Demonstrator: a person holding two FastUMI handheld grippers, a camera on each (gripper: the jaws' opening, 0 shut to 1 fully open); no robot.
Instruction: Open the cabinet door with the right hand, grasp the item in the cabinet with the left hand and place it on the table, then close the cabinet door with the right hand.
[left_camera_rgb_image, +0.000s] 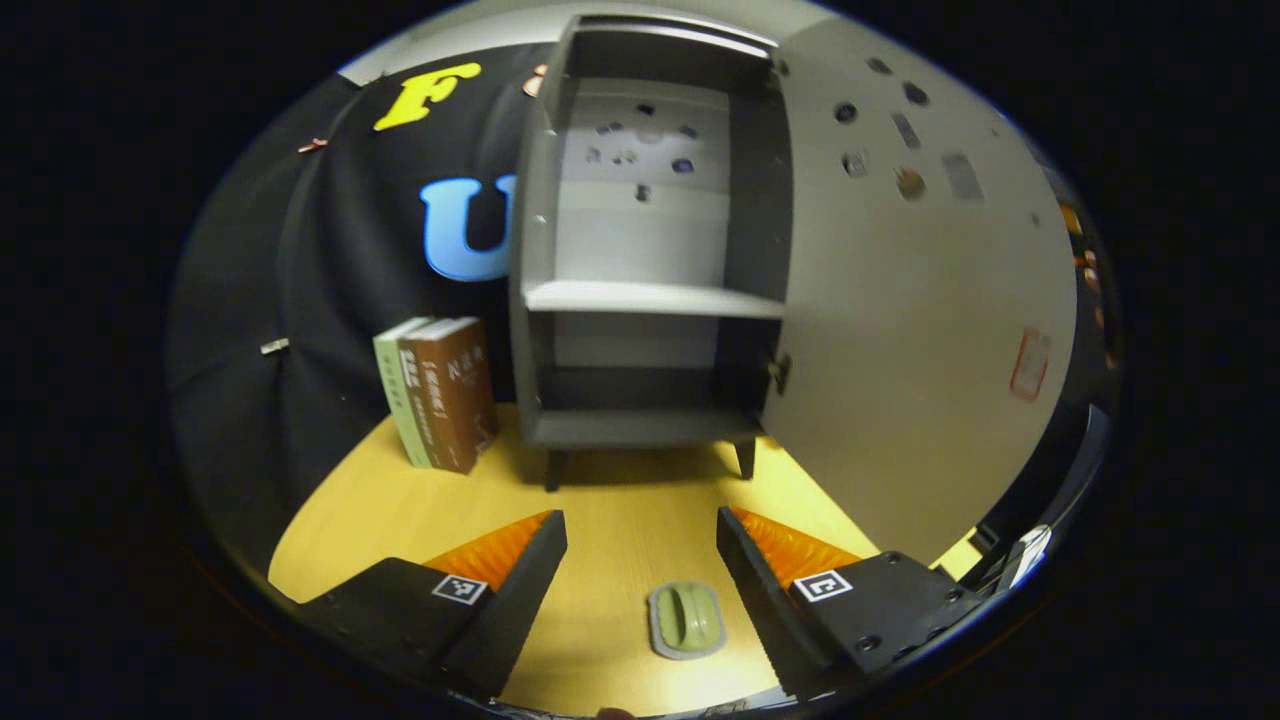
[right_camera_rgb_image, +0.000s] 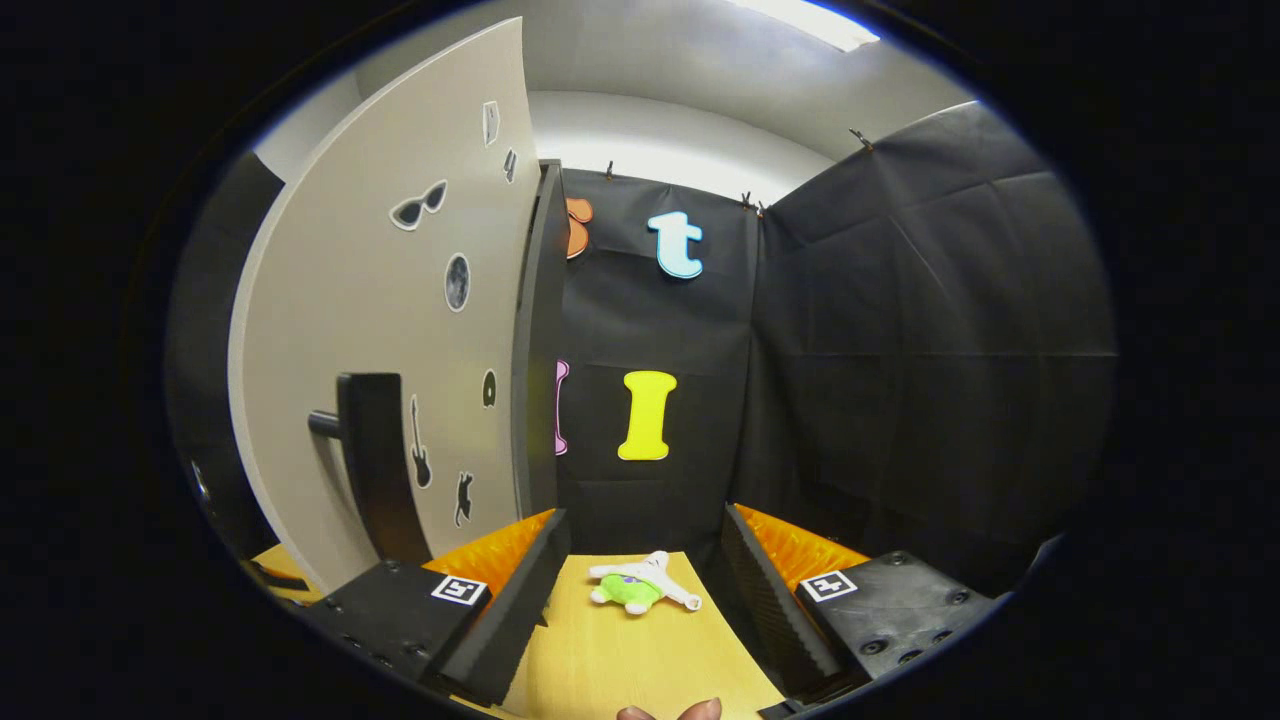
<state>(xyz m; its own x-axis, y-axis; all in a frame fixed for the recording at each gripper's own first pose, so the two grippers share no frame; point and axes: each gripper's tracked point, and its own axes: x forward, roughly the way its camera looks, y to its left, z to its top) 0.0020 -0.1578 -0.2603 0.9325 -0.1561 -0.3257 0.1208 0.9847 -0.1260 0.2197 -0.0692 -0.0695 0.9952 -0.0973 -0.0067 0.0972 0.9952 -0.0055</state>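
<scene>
The small green ribbed item lies on the yellow wooden worktop between the spread left gripper. The grey cabinet door stands open; the spread right gripper must next push it closed.

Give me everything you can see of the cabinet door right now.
The cabinet door is a flat pale grey panel, swung wide open from the right side of the dark cabinet. Small stickers dot its outer face, among them sunglasses, a guitar and a cat, and a dark bar handle stands off it on a short post. Neither gripper touches it.
</scene>
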